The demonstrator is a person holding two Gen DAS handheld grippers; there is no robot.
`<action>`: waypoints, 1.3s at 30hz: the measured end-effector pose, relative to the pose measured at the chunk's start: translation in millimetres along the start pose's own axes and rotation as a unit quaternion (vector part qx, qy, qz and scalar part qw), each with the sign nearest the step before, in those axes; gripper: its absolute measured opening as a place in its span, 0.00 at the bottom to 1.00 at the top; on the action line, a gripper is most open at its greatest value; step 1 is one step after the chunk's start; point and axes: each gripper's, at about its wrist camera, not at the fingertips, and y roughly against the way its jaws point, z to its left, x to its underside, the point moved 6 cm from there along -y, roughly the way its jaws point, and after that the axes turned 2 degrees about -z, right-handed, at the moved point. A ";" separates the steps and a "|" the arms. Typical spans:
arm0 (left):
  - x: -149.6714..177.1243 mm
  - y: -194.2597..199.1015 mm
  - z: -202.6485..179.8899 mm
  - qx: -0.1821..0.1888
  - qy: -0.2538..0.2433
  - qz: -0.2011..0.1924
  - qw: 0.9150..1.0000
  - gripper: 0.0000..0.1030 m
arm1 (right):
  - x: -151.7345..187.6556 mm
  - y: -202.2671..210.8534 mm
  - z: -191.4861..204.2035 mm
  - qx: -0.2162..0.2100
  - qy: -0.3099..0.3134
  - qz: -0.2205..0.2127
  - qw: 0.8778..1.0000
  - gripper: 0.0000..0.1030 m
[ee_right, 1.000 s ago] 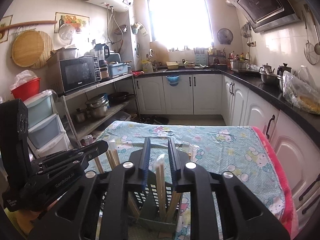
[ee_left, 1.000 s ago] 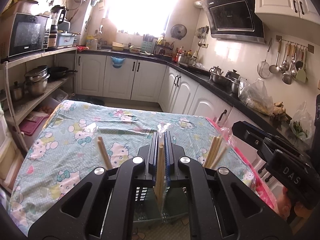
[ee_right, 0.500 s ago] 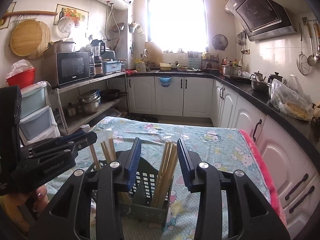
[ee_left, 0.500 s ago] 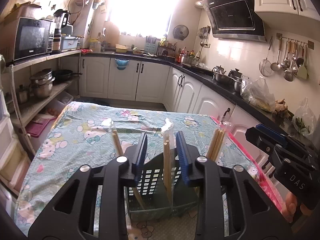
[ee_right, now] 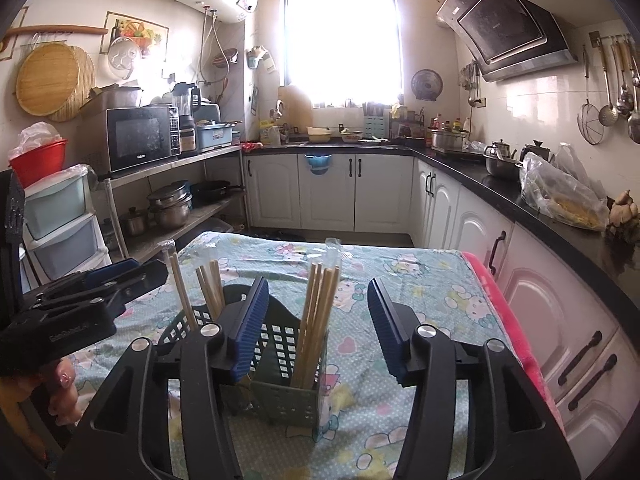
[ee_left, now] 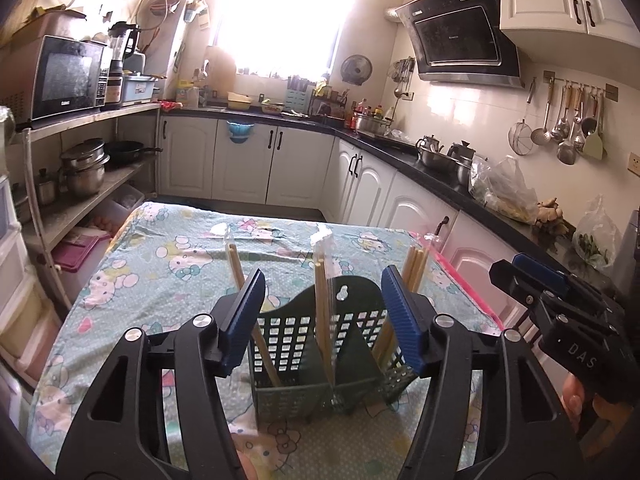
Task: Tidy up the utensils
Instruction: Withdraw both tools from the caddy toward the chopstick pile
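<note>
Holding both tools back from the green utensil caddy [ee_left: 320, 360], you have nothing in either one. Your left gripper [ee_left: 320, 316] stands with its blue pads [ee_left: 244, 312] spread wide on either side of the caddy, and your right gripper [ee_right: 316, 320] is spread just as wide, so neither can catch a stick by accident.

The caddy sits on the cartoon-print cloth of the table [ee_left: 160, 272], near the edge closest to you and well apart from the far edge. Reading across it in the left view: a thin bundle of chopsticks [ee_left: 250, 312] leans in the left compartment, its plastic sleeve poking above the rim; a second bundle [ee_left: 322, 312] stands nearly upright in the middle; a third bundle [ee_left: 404, 296] tilts outward on the right. Splitting them one to a compartment keeps the sets apart, and the perforated walls prop each one so it does not fall flat.

In the right view, the fullest bundle [ee_right: 316, 312] fills the compartment nearest that tool. Judging by this, the sorting looks close to finished; no loose utensil shows on the cloth.
</note>
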 end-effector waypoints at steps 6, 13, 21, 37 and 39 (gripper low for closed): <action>7.2 11.5 -3.4 -0.002 -0.005 0.000 1.000 0.71 | 5.7 11.3 -1.1 -0.002 -0.002 -0.002 1.000 0.55; 18.4 25.7 -3.3 -0.013 -0.011 0.002 1.000 0.90 | 13.5 25.7 -1.2 -0.005 -0.003 -0.005 1.000 0.62; 31.5 43.0 3.2 -0.028 -0.015 0.002 0.999 0.90 | 32.1 39.5 -1.8 -0.005 -0.004 0.003 1.000 0.66; 64.2 61.7 16.5 -0.063 -0.029 0.027 0.997 0.90 | 70.1 55.6 0.9 -0.006 -0.014 0.034 0.999 0.69; 66.9 62.4 18.3 -0.067 -0.031 0.030 0.997 0.90 | 75.1 57.6 0.5 -0.006 -0.016 0.038 0.999 0.69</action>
